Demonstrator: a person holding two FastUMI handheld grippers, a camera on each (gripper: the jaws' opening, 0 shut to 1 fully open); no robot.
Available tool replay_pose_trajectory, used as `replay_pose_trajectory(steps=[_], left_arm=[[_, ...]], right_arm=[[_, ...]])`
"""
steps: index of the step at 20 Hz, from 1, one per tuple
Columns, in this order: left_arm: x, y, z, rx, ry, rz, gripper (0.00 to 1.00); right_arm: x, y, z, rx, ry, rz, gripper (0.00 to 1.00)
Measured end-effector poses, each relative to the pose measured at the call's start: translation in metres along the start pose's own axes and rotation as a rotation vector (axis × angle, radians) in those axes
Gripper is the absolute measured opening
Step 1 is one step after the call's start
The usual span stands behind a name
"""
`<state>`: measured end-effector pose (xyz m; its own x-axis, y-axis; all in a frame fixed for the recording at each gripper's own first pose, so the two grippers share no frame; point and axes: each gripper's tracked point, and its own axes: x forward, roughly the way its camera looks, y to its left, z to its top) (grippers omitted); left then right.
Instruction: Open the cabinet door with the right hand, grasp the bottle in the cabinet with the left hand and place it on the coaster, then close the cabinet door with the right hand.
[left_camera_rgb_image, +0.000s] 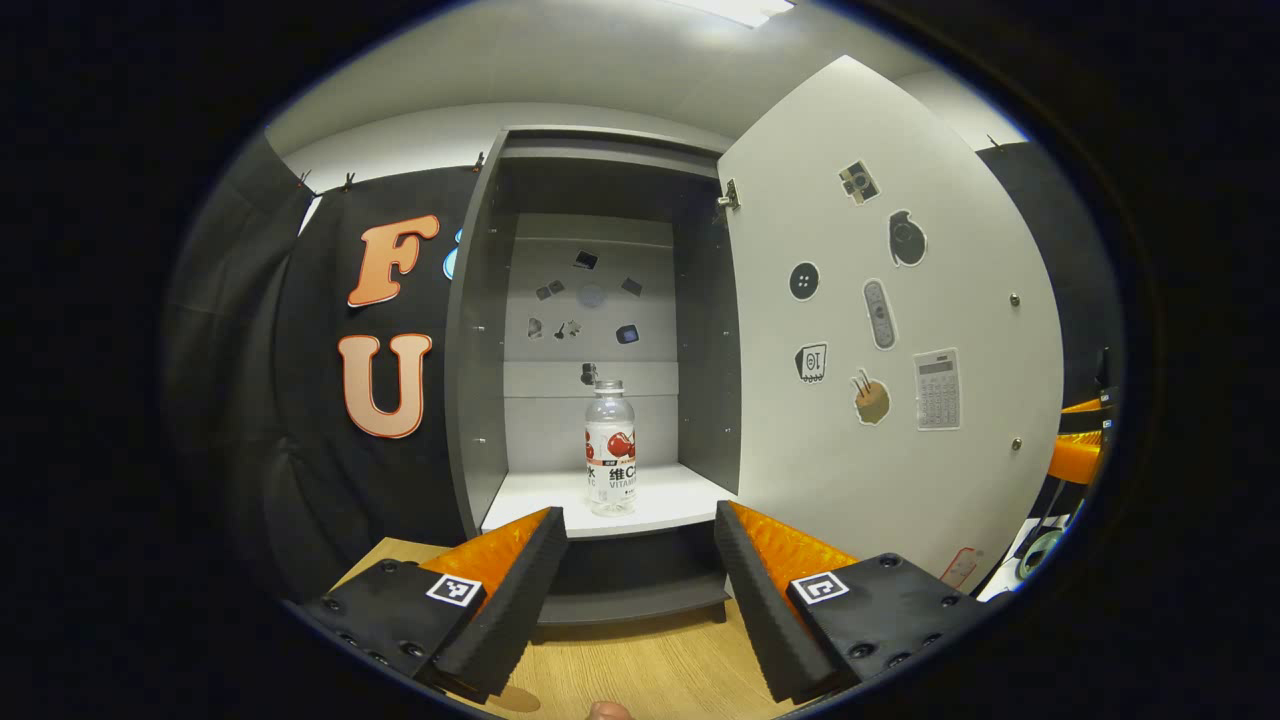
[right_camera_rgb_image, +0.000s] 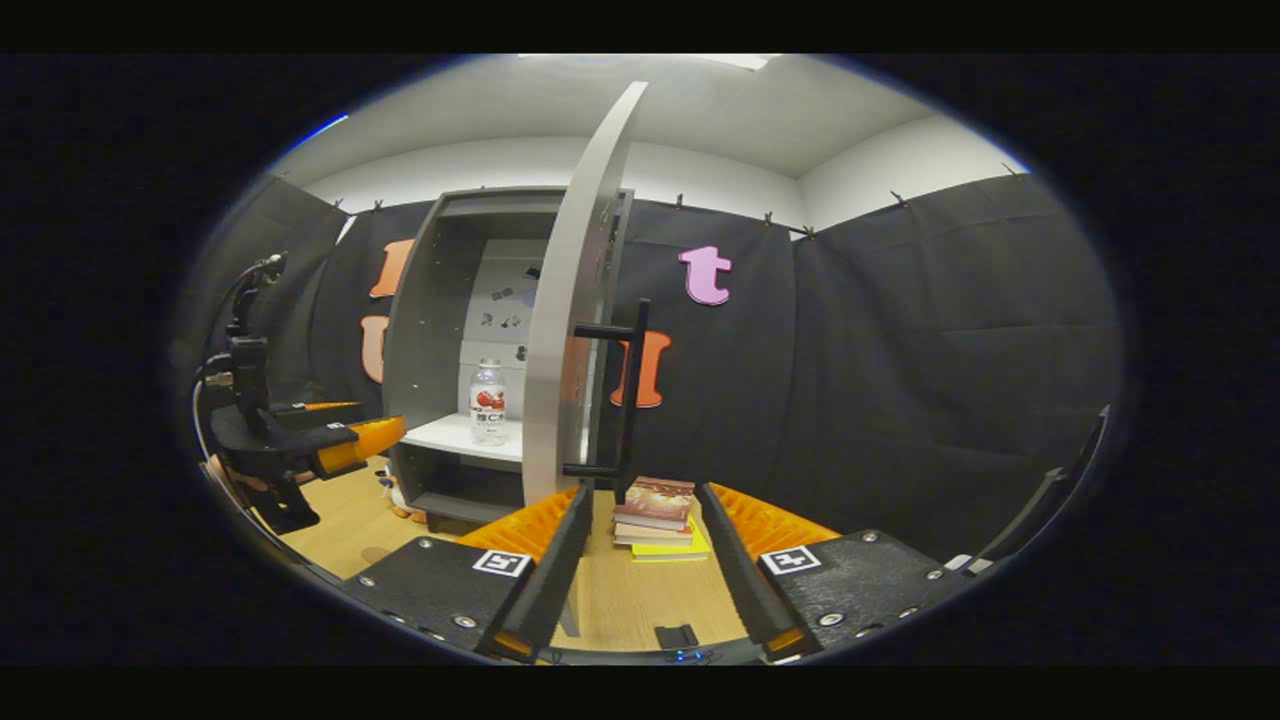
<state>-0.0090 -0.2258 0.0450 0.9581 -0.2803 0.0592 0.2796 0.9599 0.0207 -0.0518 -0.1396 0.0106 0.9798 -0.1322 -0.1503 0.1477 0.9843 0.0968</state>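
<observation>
Clear plastic, the bottle stands upright on the cabinet shelf, straight ahead of the left gripper, whose 2 fingers are spread wide and apart from it, lined up for a reach. The door is swung open; the right gripper, also spread, sits just short of the handle, touching nothing.

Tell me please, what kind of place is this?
Probably a staged recording booth, not a real home: black cloth walls hang from clips, a small grey cabinet stands on a wooden table holding one bottle, and stickers dot its open door.
</observation>
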Motion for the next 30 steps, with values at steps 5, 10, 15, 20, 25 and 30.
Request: replay_pose_trajectory(steps=[5, 10, 15, 20, 25, 30], left_arm=[[0.04, 0.02, -0.006, -0.035, 0.008, -0.037, 0.97], [0.089, 0.048, -0.014, -0.032, 0.0, -0.104, 0.97], [0.136, 0.069, -0.016, -0.012, -0.019, -0.182, 0.97], [0.173, 0.066, -0.028, -0.003, -0.014, -0.265, 0.99], [0.207, 0.051, -0.046, -0.009, 0.018, -0.289, 0.97], [0.236, 0.042, -0.06, -0.001, 0.041, -0.28, 0.97]], right_arm=[[-0.019, 0.019, 0.021, 0.117, -0.033, -0.046, 0.87], [-0.033, 0.042, 0.035, 0.113, -0.07, -0.194, 0.85], [-0.017, 0.102, 0.044, 0.083, -0.089, -0.277, 0.85], [0.007, 0.154, 0.037, 0.036, -0.071, -0.287, 0.92], [0.053, 0.19, 0.031, -0.013, -0.055, -0.24, 0.93], [0.084, 0.209, 0.023, -0.016, -0.041, -0.185, 0.94]])
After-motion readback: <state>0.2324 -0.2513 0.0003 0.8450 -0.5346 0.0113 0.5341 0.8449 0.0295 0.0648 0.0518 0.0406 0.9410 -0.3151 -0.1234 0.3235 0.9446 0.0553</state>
